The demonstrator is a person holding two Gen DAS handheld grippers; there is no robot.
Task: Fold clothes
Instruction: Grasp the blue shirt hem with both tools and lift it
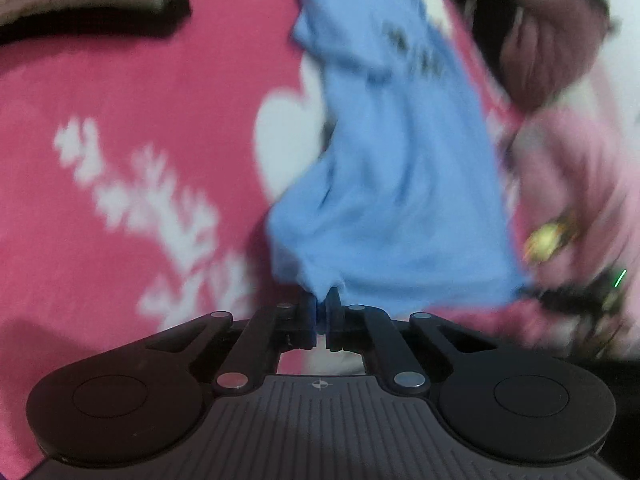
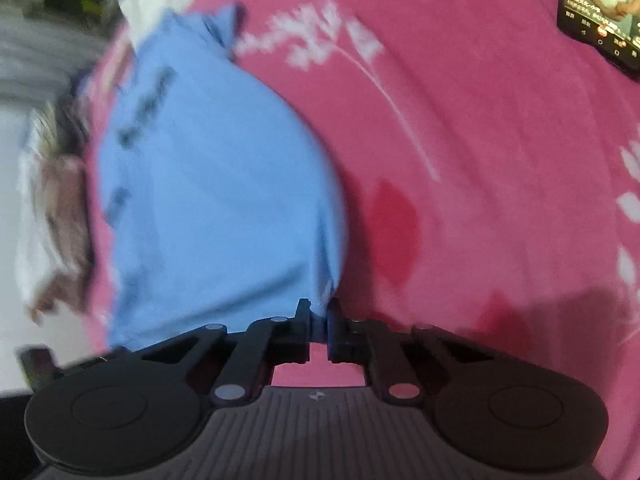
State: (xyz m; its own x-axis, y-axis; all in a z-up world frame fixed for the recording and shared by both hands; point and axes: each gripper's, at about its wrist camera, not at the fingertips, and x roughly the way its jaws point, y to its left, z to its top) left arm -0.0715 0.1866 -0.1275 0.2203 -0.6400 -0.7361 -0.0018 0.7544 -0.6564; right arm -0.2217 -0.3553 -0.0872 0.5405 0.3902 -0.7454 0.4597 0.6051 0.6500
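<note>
Blue shirt (image 1: pixel 400 168) gripped at two corners.
One corner is pinched by the left gripper (image 1: pixel 324 312), another by the right gripper (image 2: pixel 319 316); the shirt is spread centre frame over a pink bedsheet (image 2: pixel 500 160).

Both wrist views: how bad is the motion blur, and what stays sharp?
Left wrist view: light blue cotton shirt and pink floral bedsheet smeared; left gripper sharp. Right wrist view: shirt blurred, print unreadable; right gripper crisp; black phone top right fairly clear.
</note>
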